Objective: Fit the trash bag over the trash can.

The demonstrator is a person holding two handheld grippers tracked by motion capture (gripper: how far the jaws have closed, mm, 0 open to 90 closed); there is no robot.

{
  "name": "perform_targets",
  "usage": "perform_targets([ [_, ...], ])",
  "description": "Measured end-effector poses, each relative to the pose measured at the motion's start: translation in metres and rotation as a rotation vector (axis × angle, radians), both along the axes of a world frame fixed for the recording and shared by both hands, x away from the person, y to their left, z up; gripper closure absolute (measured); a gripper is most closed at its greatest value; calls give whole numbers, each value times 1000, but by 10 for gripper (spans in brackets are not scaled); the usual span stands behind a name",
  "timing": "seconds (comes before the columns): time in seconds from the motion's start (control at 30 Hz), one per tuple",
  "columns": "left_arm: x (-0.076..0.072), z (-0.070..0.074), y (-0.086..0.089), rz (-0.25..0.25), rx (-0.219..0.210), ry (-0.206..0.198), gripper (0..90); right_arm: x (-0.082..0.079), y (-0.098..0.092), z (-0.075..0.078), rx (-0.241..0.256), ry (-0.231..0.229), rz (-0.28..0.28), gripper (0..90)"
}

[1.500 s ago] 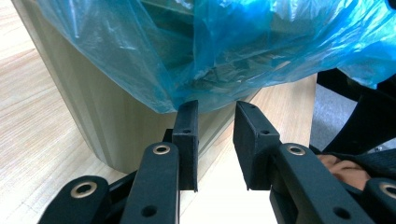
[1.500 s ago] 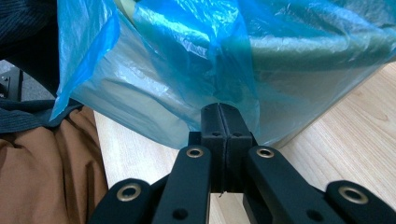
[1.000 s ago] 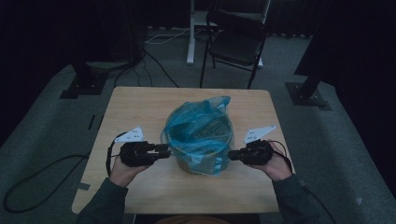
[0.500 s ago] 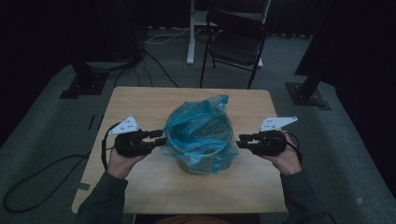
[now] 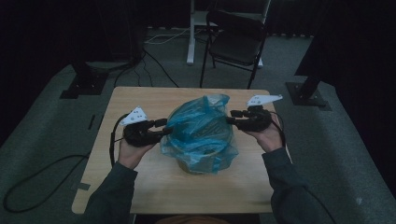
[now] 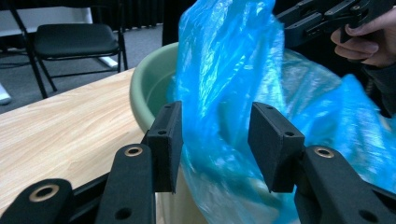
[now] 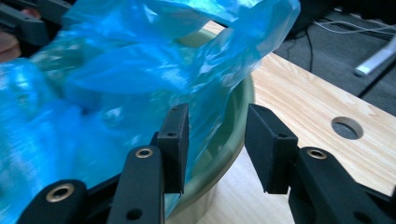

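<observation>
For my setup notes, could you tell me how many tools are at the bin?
2. The left tool is at the blue bag's left side; the right tool is at its right side, both open.

Black grippers [image 5: 161, 127] (2), grey sleeves [image 5: 112, 196]

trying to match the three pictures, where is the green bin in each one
High view: bin at table centre, mostly under the blue bag.
Left gripper view: its rim upper left of the jaws.
Right gripper view: its rim between the jaws.
Shared landmark: the blue bag.
</observation>
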State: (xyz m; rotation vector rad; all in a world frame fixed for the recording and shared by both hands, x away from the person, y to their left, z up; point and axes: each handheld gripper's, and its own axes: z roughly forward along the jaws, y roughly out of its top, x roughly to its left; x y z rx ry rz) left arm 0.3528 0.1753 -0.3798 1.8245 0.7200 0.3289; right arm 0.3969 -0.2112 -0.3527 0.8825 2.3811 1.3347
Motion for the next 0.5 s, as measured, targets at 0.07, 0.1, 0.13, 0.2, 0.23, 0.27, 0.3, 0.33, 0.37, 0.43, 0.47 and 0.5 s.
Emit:
perform_targets([
  [0.07,3,0,0,16,-12,-2,561,5,3,-1,-5,8,3,594],
  [0.1,5,0,0,28,-21,-1,565,8,5,-2,-10,11,-1,595],
  [0.13,7,1,0,34,-16,0,582,11,7,-3,-8,23,8,597],
  [0.2,10,2,-2,44,-7,-4,616,15,9,-4,-9,29,6,616],
  [0.23,12,3,-4,44,-4,-7,640,16,10,-4,-6,32,12,653],
  [0.27,13,4,-5,42,2,-11,669,17,10,-4,2,32,25,711],
  [0.3,13,4,-5,42,2,-11,702,17,10,-4,2,32,25,711],
  [0.33,14,6,-7,40,7,-17,702,17,11,-4,8,29,35,762],
  [0.37,16,5,-8,41,6,-17,765,18,12,-3,0,22,34,832],
  [0.43,19,3,-7,50,2,-9,840,20,12,-2,-7,21,23,884],
  [0.47,21,2,-6,54,-3,-5,866,21,11,-1,-7,22,16,898],
  [0.5,21,2,-6,54,-3,-5,887,21,11,-1,-7,22,16,898],
])
